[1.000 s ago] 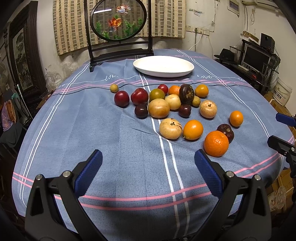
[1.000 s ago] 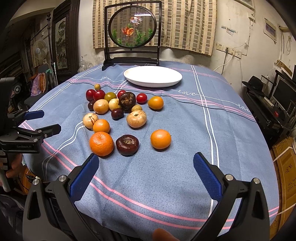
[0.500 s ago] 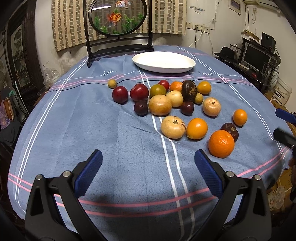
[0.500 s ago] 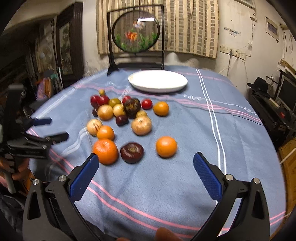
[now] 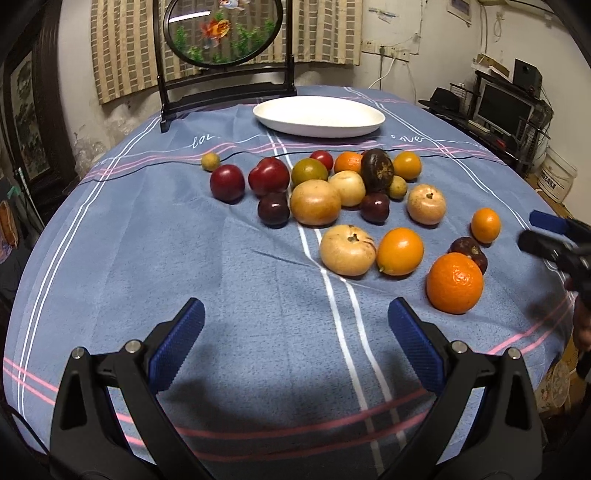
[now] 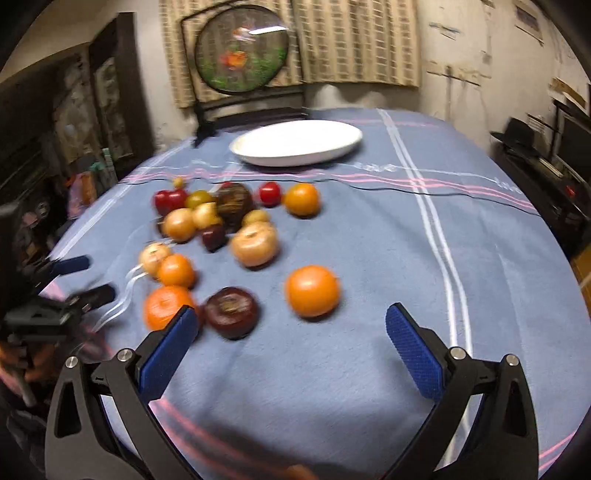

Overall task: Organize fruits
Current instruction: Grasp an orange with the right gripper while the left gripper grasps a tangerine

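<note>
Several fruits lie loose on the blue tablecloth: a large orange [image 5: 454, 282], a smaller orange [image 5: 399, 251], a tan round fruit [image 5: 347, 250], dark plums, red fruits. An empty white plate [image 5: 319, 116] sits behind them. My left gripper [image 5: 295, 332] is open and empty, above bare cloth in front of the fruits. My right gripper [image 6: 290, 332] is open and empty, close to an orange [image 6: 312, 291] and a dark purple fruit [image 6: 231, 312]. The plate also shows in the right wrist view [image 6: 295, 142], which is blurred.
A round decorative screen on a black stand [image 5: 223, 33] stands behind the plate. A desk with a monitor [image 5: 504, 110] is off the table's right side. The table edge curves near both grippers.
Both grippers have moved forward over the table toward the fruits. The right one is moving fast, its view blurred. Both stay open.
</note>
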Available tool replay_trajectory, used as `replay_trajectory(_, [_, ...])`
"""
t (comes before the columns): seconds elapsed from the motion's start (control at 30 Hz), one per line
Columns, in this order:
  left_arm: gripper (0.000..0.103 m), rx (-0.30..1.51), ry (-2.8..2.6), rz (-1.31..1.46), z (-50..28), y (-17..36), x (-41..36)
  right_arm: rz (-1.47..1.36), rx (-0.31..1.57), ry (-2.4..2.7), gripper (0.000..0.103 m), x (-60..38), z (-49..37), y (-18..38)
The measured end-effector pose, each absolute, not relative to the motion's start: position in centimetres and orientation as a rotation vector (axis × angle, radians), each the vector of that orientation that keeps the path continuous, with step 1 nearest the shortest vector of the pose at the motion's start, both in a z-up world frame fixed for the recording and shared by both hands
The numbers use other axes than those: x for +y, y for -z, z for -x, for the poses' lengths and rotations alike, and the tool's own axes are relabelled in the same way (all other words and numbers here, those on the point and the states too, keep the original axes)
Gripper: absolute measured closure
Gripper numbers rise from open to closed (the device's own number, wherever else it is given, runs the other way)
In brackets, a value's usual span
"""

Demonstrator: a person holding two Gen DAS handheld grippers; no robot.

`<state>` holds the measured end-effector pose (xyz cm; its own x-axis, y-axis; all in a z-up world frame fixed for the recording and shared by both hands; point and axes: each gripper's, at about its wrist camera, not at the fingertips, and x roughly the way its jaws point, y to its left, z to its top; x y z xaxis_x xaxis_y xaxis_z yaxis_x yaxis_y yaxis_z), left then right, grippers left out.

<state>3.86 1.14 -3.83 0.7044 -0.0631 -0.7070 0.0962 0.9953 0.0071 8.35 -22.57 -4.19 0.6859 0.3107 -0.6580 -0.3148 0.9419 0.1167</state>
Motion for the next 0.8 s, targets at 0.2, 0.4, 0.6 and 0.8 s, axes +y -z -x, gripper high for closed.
replay_trajectory(0.2, [0.002, 0.751, 0.12, -0.054, -3.8, 3.8, 1.0, 0.016, 0.807, -0.33, 0.029, -23.1, -10.6, 5.5])
replay_trajectory(0.4, [0.002, 0.742, 0.147, -0.069, -3.8, 3.9, 0.6, 0.072, 0.838, -0.36, 0.047, -21.7, -11.7, 5.9])
replay_trajectory(0.6, [0.002, 0.731, 0.164, -0.082, -3.5, 3.9, 0.1, 0.103, 0.854, -0.359, 0.058, -21.0, -12.5, 6.6])
replay_trajectory(0.8, [0.002, 0.722, 0.265, -0.09, -3.4, 3.5, -1.8, 0.034, 0.844, -0.368, 0.062, -22.1, -12.7, 6.5])
